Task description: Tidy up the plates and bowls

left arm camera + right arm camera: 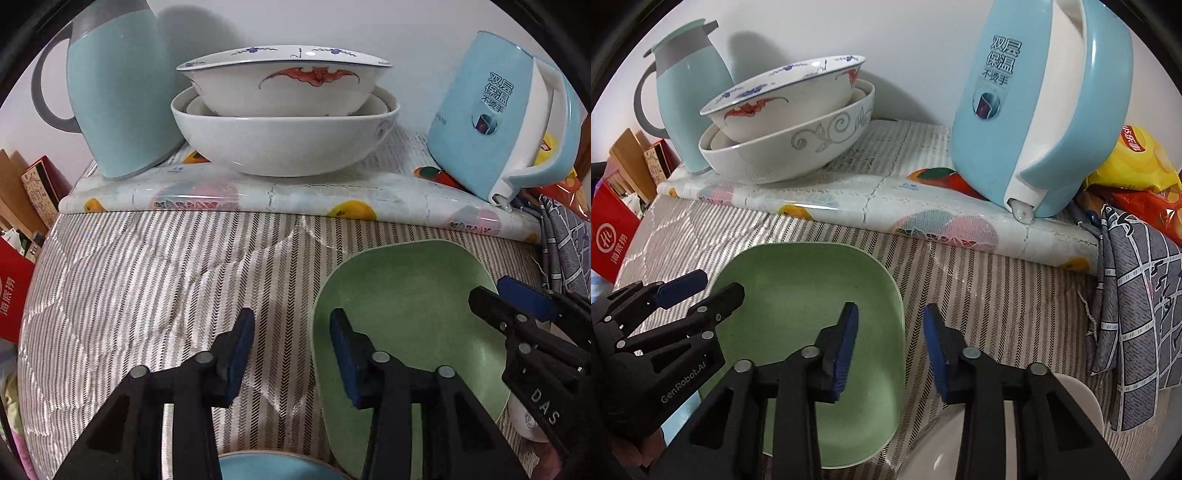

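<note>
A green square plate (410,314) lies on the striped cloth; it also shows in the right wrist view (809,295). My left gripper (291,354) is open, its jaws astride the plate's left edge; it also shows at the left of the right wrist view (701,286). My right gripper (890,347) is open, astride the plate's right edge; it also shows in the left wrist view (513,295). A stack of white bowls (284,110) stands on the raised shelf behind, also in the right wrist view (790,122). A blue plate's rim (273,467) and a white bowl (1082,402) lie near me.
A teal jug (118,85) stands left of the bowl stack and a blue kettle (509,118) right of it on the fruit-print shelf (258,192). A grey checked cloth (1137,295), snack bags (1137,166) and red boxes (613,236) lie at the sides.
</note>
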Motion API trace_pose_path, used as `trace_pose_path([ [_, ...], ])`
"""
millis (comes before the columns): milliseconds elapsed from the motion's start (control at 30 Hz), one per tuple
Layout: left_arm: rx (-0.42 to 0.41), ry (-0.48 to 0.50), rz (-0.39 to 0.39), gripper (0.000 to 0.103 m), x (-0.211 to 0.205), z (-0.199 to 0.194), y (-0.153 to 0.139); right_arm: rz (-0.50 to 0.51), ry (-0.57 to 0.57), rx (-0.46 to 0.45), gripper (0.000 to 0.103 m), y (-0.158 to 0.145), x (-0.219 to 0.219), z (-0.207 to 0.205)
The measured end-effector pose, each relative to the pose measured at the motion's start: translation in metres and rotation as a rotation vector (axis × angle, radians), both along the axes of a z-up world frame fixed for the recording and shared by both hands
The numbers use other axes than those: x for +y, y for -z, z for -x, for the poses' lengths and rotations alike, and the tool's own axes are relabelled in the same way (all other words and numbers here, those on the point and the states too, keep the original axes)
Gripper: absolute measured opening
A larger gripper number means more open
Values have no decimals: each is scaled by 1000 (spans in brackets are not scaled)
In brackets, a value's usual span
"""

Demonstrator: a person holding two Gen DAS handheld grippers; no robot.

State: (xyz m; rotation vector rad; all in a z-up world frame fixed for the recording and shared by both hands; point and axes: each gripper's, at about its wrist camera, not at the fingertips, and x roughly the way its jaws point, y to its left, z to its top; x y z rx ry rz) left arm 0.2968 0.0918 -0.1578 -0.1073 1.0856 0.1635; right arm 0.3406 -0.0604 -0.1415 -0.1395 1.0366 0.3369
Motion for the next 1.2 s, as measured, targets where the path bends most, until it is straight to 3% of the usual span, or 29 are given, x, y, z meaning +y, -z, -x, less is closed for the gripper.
trace_pose_path([
  [133,9,12,15,30,-2,-3,7,9,5,11,21,5,1,-3],
  [233,4,31,26,17,-5,-4,8,26,10,10,19,6,2,-4],
  [300,-5,36,14,13,-9,-4,7,33,13,4,10,6,3,-4],
  [367,-19,35,10,12,-11,-3,6,24,16,-3,4,4,3,-4],
  [633,-62,34,18,11,-8,8,-10,-6,39,-38,4,-8,-4,0],
  [1200,-145,36,-13,10,-19,43,-69,-49,59,-148,4,-68,-14,46],
])
